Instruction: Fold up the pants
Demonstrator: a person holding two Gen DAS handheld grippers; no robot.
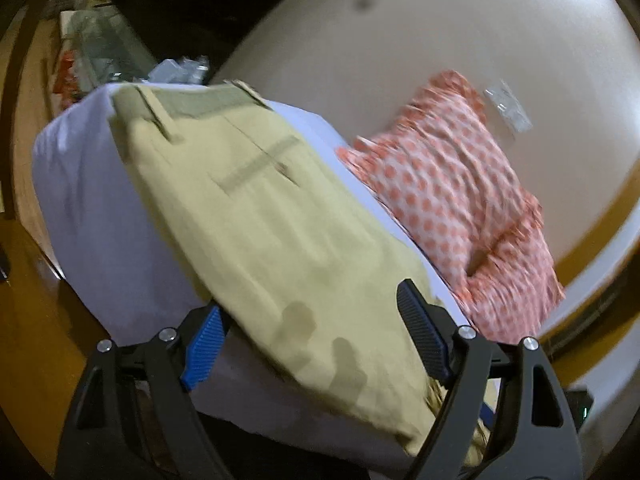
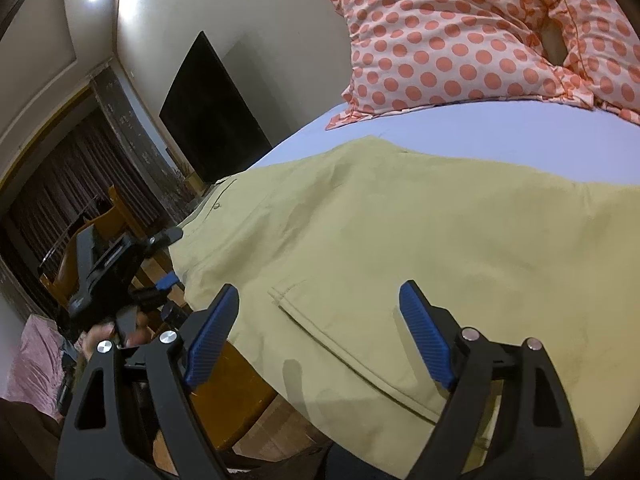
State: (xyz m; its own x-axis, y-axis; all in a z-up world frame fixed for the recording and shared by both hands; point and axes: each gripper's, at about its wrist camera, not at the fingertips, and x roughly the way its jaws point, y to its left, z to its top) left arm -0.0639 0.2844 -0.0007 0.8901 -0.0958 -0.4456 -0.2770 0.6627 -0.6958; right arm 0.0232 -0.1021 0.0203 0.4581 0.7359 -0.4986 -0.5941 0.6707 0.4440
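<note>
The khaki pants (image 1: 264, 216) lie flat on the bed's pale lilac sheet (image 1: 92, 184), waistband at the far end, a back pocket showing. My left gripper (image 1: 312, 316) is open, its blue-padded fingers (image 1: 202, 354) straddling the near part of the pants just above the cloth. In the right wrist view the pants (image 2: 420, 240) fill the middle, a hem or pocket edge running between the fingers. My right gripper (image 2: 320, 308) is open and hovers over that edge. The left gripper (image 2: 132, 280) shows at the bed's left edge, held by a hand.
An orange polka-dot pillow (image 1: 452, 196) lies beside the pants against the wall; it also shows in the right wrist view (image 2: 472, 36). A wooden bed frame and floor (image 2: 236, 392) lie below the left edge. A dark TV (image 2: 212, 116) hangs on the wall.
</note>
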